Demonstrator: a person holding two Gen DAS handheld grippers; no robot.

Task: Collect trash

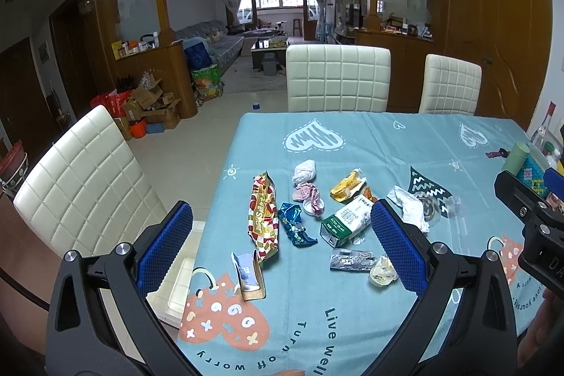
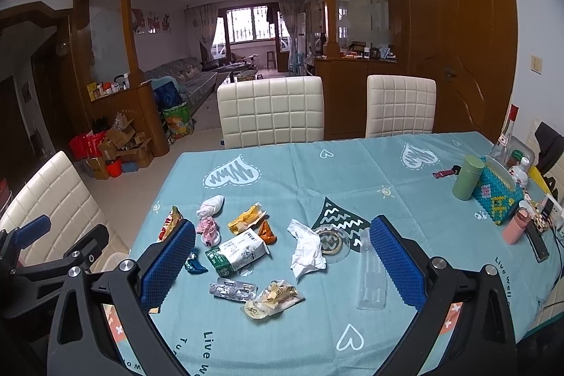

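Left gripper (image 1: 282, 238): jaws spread wide, nothing between the pads, hovering above the near-left part of the table (image 1: 387, 136).

Small blue-and-white carton (image 1: 248, 273): nearest item, lying flat just ahead of the left gripper, long axis running away from it.

Red-and-yellow snack bag (image 1: 263, 217): flattened, long axis pointing away from the near edge, directly beyond the carton, inside the left gripper's span.

Blue foil wrapper (image 1: 295, 224): crumpled, just right of the snack bag.

Pink wrapper (image 1: 310, 196) and white wad (image 1: 305, 172): farther back, mid-pile.

Green-and-white carton (image 1: 347, 221): on its side, long axis slanted toward the far right, roughly between both grippers.

Yellow wrapper (image 1: 347, 187): behind the green carton.

Blister pack (image 2: 233, 289) and clear candy wrapper (image 2: 273, 298): close ahead of the right gripper, left of its centre line.

Crumpled tissue (image 2: 306, 249): beyond those, near the centre line.

Clear plastic tray (image 2: 372, 273): long axis pointing away, beside the right-hand pad.

Right gripper (image 2: 282, 261): likewise wide apart and empty.

Judged: snack bag and small carton closer to the left; tissue and tray closer to the right. No bin seen on the table.
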